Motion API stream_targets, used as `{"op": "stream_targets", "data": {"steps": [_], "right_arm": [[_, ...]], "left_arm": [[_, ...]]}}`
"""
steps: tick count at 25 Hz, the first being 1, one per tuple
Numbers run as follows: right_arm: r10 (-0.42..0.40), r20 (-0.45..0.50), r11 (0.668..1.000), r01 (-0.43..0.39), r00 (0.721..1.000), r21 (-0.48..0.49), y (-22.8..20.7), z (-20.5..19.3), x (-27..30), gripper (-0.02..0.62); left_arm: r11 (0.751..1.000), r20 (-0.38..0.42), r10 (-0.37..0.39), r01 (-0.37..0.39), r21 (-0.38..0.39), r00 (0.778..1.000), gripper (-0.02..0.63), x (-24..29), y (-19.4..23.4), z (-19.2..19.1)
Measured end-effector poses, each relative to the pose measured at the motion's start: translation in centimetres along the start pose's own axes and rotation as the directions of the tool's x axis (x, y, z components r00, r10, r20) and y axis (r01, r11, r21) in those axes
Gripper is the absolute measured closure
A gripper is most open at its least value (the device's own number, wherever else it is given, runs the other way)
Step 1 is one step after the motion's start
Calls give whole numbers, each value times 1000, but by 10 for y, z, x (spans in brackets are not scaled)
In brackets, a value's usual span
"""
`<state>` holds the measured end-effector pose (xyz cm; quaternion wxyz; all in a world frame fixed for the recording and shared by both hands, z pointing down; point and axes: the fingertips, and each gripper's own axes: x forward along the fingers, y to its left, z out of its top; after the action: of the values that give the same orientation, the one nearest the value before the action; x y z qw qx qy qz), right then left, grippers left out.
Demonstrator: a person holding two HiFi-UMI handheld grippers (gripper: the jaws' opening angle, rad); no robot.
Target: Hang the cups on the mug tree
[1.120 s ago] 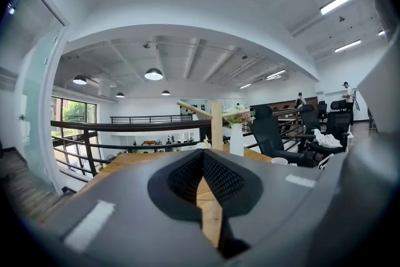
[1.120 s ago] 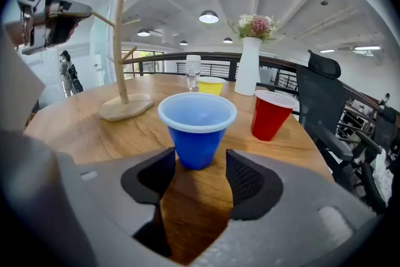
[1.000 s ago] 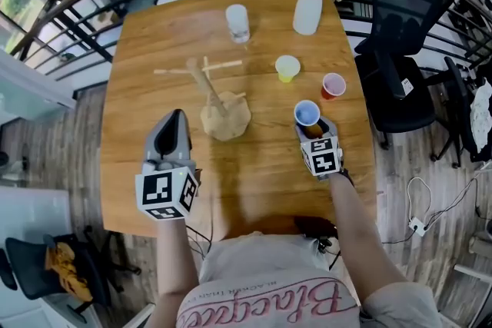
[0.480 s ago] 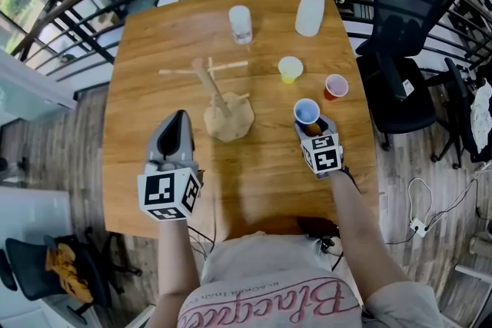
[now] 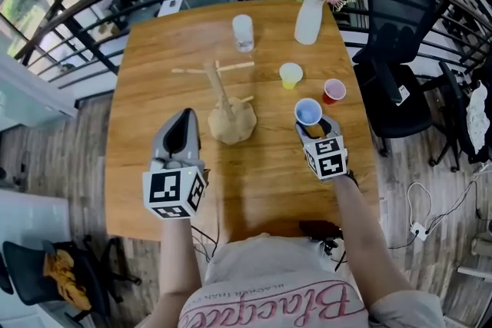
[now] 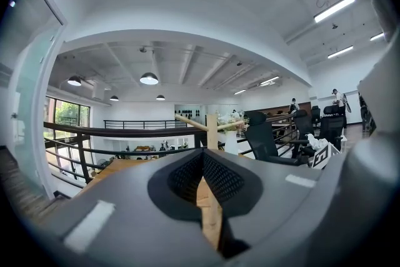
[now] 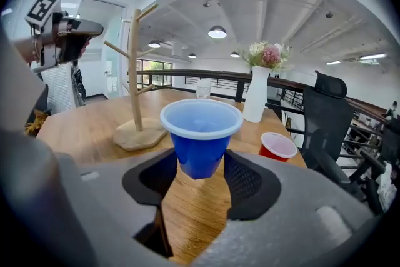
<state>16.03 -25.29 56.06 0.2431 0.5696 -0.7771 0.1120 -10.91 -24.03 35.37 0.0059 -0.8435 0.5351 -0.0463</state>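
While my right tool (image 5: 316, 128), its jaws having just been closing, clamps the blue plastic cup (image 7: 200, 134) by its sides and holds it clear of the counter (image 5: 269, 180), my left tool (image 6: 201, 156) is clenched on nothing, level, facing the wooden mug tree (image 5: 229, 107). A yellow cup (image 5: 290, 74) and a red cup (image 5: 334, 91) stand to the tree's right.

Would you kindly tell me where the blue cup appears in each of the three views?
Head view: blue cup, right of centre, nearer the person than the red cup.
Left gripper view: not in it.
Right gripper view: dead centre, large.
Shared landmark: the mug tree, visible in all three views.
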Motion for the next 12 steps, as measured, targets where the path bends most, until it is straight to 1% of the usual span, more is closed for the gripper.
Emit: {"op": "stream_targets", "data": {"steps": [6,12], "right_arm": [[-14,37,998,16,999,-57,5,24,-22,360],[-27,83,991,38,996,-127,7,58,-39,360]], "left_arm": [[1000,37,-9,9,2,999,588,-12,0,13],[1000,72,-19,19,0,997,588,-19,-2,24]]}}
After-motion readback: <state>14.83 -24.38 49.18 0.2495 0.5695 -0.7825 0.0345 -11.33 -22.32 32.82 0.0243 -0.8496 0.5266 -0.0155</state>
